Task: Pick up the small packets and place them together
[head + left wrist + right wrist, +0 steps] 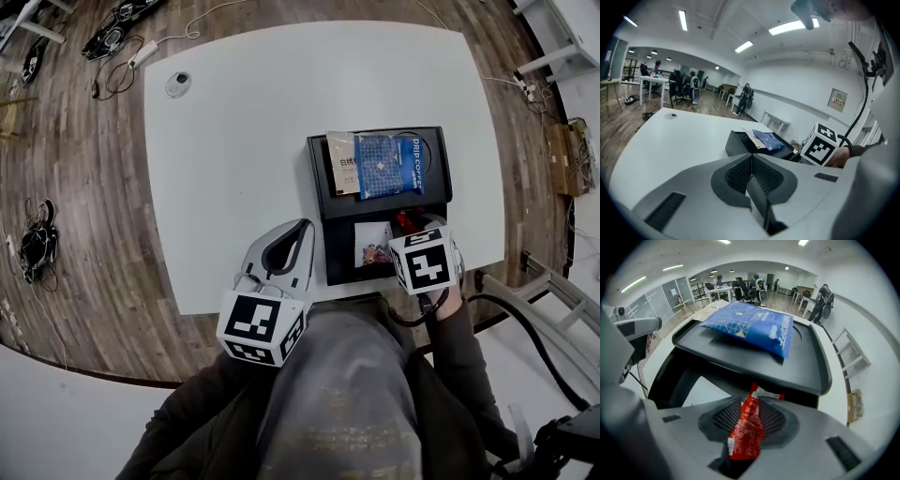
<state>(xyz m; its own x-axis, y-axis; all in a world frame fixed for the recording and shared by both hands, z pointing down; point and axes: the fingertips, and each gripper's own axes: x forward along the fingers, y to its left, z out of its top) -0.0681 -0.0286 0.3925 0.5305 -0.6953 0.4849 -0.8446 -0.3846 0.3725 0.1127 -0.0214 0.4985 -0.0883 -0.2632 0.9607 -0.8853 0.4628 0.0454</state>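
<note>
Where the red packet sits: upright between the ribbed pads of the right gripper, its top edge poking out past the fingertips and its lower end down in the throat of the jaws.
Right gripper state: closed narrowly on the red packet, pads pressing it from both sides.
Red packet and box: held over the near, open compartment of the black box, just in front of the edge of the box's upper deck.
Blue packet: flat on the upper deck, beyond the right gripper and apart from it.
Beige packet: on the same deck, touching the blue packet and partly under its left edge.
Small packets: on the pale floor of the open compartment, just left of the right gripper.
Right hand: at the near edge of the surface, dark sleeve behind it, gripper aimed steeply down into the box.
Left gripper: jaws together with nothing between them.
Left gripper pose: over the near edge of the surface, left of the box and not touching it, pointing away from the person and a little downward.
Counts: two grippers, one red packet, one blue packet, one beige packet, one box; the number of small packets in the compartment is too blurred to tell.
</note>
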